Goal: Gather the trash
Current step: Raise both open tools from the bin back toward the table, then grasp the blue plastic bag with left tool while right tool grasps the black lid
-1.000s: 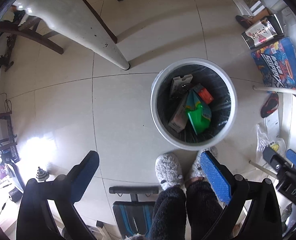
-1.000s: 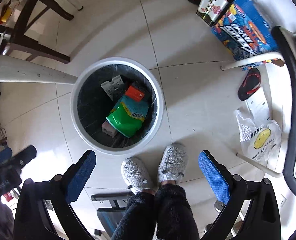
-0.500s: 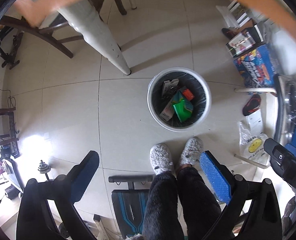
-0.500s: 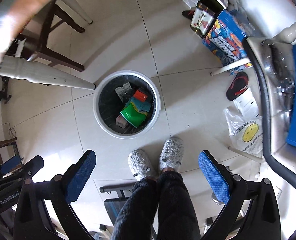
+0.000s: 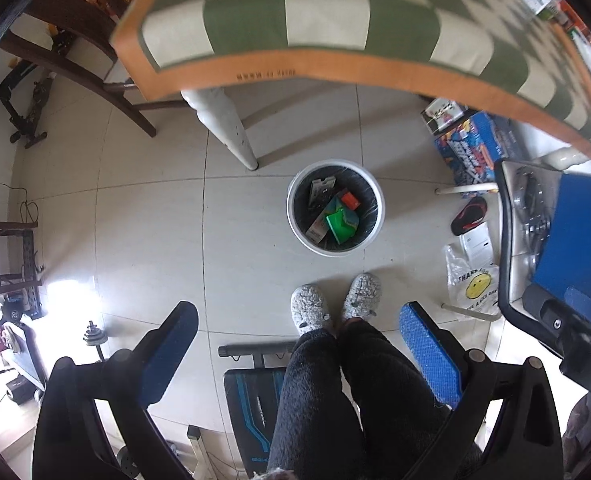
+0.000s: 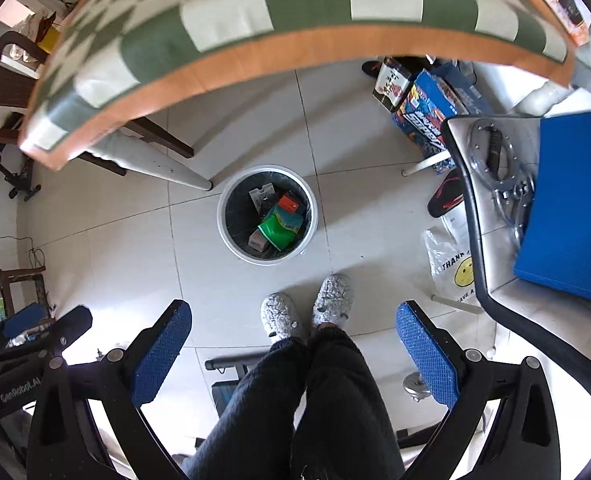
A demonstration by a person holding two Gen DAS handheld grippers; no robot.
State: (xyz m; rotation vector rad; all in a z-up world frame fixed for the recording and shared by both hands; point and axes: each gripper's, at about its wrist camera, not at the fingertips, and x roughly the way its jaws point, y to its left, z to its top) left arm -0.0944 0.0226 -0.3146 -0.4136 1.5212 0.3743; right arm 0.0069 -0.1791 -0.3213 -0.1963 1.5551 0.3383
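Both claws have risen since a second ago: the bin has shrunk toward mid-frame and the checkered bench edge now fills the top of both views. Nearest, at the bottom of the left view, the left claw hangs with its blue pads wide apart and nothing between them; the right claw is likewise spread and empty. Just beyond, the person's grey slippers stand on the tiled floor. Past them, mid-frame, the white bin stands upright, mouth facing up, round with no long axis of its own. Inside lies collected trash: a green packet, an orange box and flat cartons.

Judging by this, one drop is finished and the step in hand is going back for more. The bench runs across the top of the frame; items sit blurred at its upper right. The next move calls for swinging up over the bench and choosing a piece.
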